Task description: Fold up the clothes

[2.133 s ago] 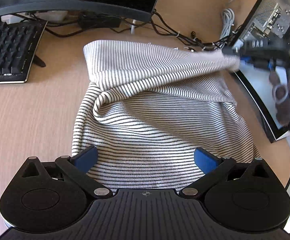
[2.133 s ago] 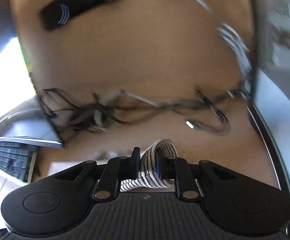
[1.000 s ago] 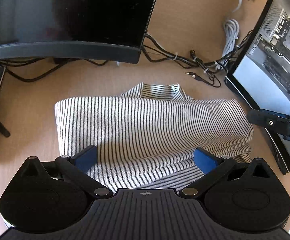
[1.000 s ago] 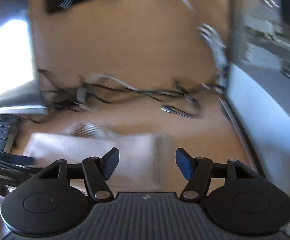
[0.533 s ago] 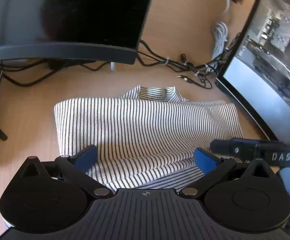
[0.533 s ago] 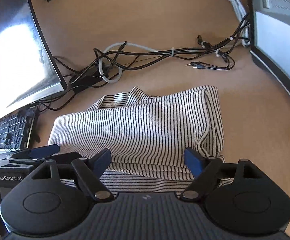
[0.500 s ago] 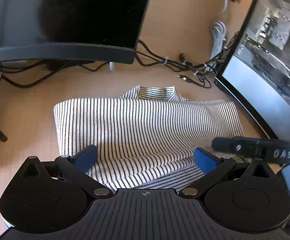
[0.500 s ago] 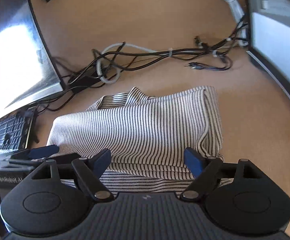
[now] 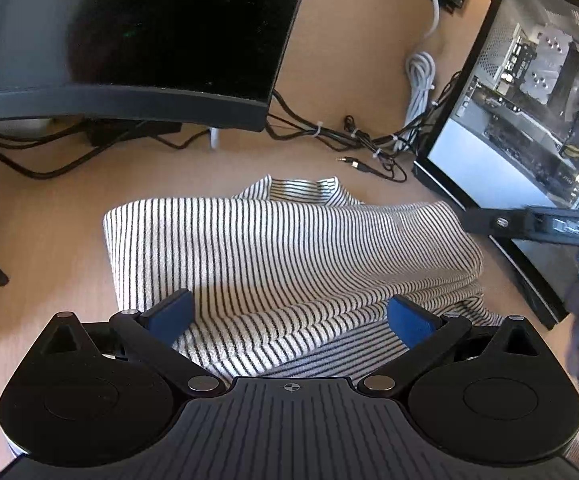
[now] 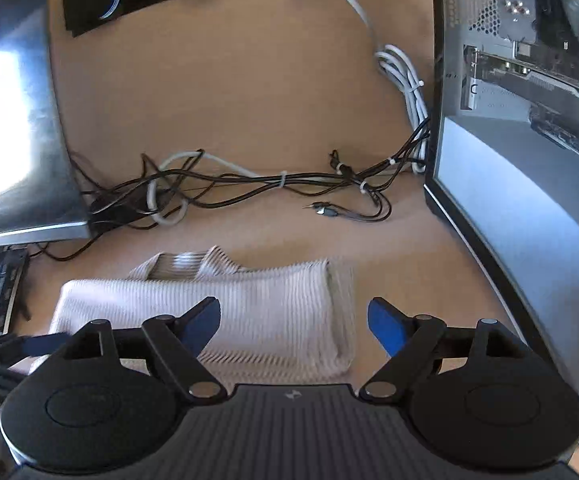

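Left tool (image 9: 289,316) agape, ribbed striped garment (image 9: 289,248) folded

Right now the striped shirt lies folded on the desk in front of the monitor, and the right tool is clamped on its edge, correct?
Not quite. The striped shirt does lie folded on the desk in front of the monitor, but the right tool is open and grips nothing; the right wrist view shows its blue pads apart above the cloth.

A light wooden desk (image 9: 349,52) carries a dark curved monitor (image 9: 137,32). To the right of the monitor stands a glass-sided computer case (image 9: 537,92); black cables (image 10: 249,184) lie between them.
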`<state>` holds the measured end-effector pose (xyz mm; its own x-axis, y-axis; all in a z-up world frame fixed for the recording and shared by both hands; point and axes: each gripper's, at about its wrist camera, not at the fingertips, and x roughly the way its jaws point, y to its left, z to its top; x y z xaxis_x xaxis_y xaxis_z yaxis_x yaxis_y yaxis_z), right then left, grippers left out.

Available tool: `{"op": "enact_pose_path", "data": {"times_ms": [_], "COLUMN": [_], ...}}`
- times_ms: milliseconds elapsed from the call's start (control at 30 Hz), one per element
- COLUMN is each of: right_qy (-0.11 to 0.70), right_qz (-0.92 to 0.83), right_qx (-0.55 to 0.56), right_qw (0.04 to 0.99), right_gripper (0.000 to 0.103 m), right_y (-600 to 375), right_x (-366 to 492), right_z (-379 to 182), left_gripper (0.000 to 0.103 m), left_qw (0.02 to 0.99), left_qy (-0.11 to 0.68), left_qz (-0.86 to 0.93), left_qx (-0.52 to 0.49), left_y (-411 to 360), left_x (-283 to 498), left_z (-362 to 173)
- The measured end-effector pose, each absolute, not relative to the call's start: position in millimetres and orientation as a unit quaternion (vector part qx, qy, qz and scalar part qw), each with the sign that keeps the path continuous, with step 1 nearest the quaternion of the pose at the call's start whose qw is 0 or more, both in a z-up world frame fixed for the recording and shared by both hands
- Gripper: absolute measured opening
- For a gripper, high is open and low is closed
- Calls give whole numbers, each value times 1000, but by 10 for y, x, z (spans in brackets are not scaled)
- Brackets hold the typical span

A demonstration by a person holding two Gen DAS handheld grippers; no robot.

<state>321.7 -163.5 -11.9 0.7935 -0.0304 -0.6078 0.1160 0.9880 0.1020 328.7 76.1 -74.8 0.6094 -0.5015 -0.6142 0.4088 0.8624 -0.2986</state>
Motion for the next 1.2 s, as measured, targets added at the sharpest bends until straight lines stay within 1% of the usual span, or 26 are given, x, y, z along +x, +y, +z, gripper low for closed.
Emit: {"op": "enact_pose_path", "data": {"times_ms": [100,133,167,200,233,267,300,333,500,567,667,700,733,833,900,933,967,1033,1100,1200], "right_qy": [340,350,360,367,364,358,354,347,294,298,347,353,355,361,359,352,346,330,319,320], "right_qz": [-35,-31,-17,-7,-5,-1,3,12,47,43,24,20,16,4,-6,-12,-19,-5,19,66], "right_qx": [84,92,107,115,109,98,91,84,59,59,68,73,78,93,94,90,85,116,141,152], "right_qw": [936,932,927,923,925,929,931,934,953,952,935,933,932,928,929,932,934,937,937,933], "right_gripper": [81,73,51,43,39,29,23,22,21,21,21,22,23,34,34,37,45,56,56,56], "right_y": [-1732,-1762,-1784,-1781,-1753,-1720,-1697,-1682,-1675,-1733,-1851,-1889,-1925,-2035,-2097,-2119,-2141,-2160,-2120,-1931], "right_x": [3361,3403,3414,3415,3400,3384,3378,3373,3338,3374,3451,3449,3440,3412,3388,3371,3354,3304,3262,3233], "right_z": [-307,-376,-434,-476,-489,-473,-446,-390,-7,-46,-368,-403,-418,-463,-431,-369,-307,-202,-138,-160], "left_gripper": [103,103,103,103,103,103,103,103,103,103,103,103,103,103,103,103,103,103,103,103], "left_qw": [895,895,895,895,896,895,895,893,885,883,888,889,888,887,890,893,895,895,893,886], "left_qy": [369,371,372,371,371,373,378,383,396,400,397,397,398,402,395,388,383,381,386,414], "left_qz": [-244,-241,-240,-241,-240,-237,-233,-228,-206,-200,-203,-204,-205,-200,-194,-191,-191,-194,-196,-181], "left_qx": [-59,-59,-58,-55,-54,-55,-56,-62,-134,-144,-110,-103,-102,-110,-122,-124,-128,-130,-126,-106], "left_y": [746,743,741,740,738,733,725,725,844,863,801,793,801,857,916,937,951,920,864,748], "left_x": [3272,3272,3277,3280,3283,3289,3299,3317,3457,3505,3500,3495,3493,3482,3445,3418,3390,3370,3369,3411], "left_z": [-727,-721,-722,-727,-729,-719,-699,-672,-606,-620,-645,-639,-628,-558,-468,-424,-384,-360,-376,-540]}}
